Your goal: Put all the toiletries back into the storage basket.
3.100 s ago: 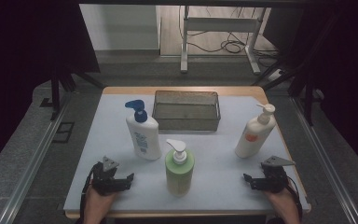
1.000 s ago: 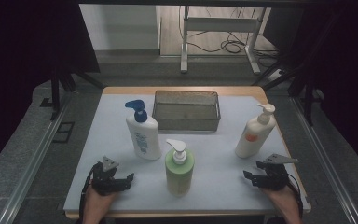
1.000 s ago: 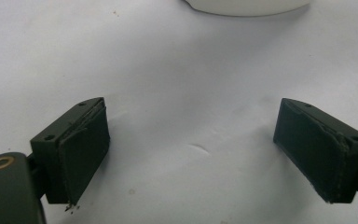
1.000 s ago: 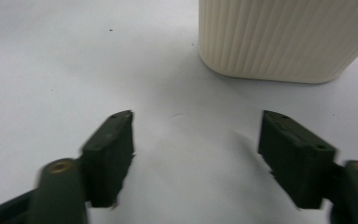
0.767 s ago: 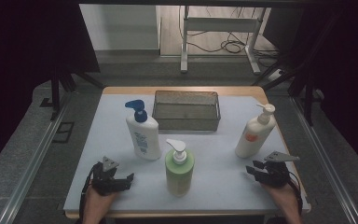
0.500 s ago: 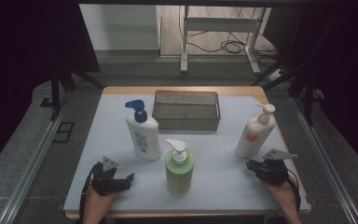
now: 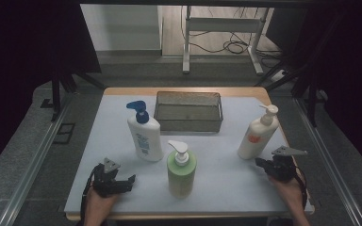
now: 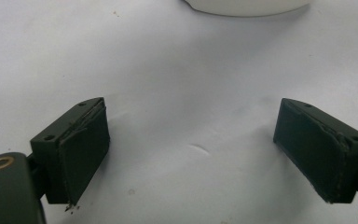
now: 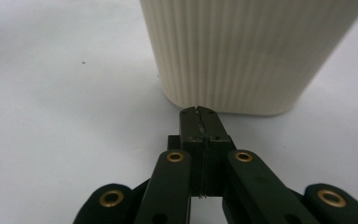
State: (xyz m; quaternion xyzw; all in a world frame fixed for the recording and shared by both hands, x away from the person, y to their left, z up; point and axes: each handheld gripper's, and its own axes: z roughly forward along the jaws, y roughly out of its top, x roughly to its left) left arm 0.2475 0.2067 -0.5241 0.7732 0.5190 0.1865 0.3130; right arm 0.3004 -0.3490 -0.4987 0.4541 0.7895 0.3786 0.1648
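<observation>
Right gripper [image 7: 263, 165] sits low at the table's near right corner, just beside the base of the cream bottle [image 7: 257, 135]. In the right gripper view its jaws have just been closing and now meet pad to pad with nothing between them; the tips [image 9: 199, 112] point at the ribbed foot of the cream bottle [image 9: 247, 51], very near it (touching or a hair apart, cannot tell).

Left gripper [image 7: 122, 182] rests at the near left, held in a hand [image 7: 99, 207]. Jaws spread wide, empty; in the left gripper view the pads [image 8: 81, 156] stand well apart over bare white table [image 8: 186, 84], with a white bottle's bottom edge [image 8: 247, 5] far ahead at the top.

Cream bottle stands upright on the right side of the table [image 7: 226, 174], pump up. White bottle with blue pump [image 7: 144, 135] upright left of centre, green bottle [image 7: 181, 167] upright in front at the middle, wire basket [image 7: 188, 111] behind both at the far edge, nothing visible in it.
</observation>
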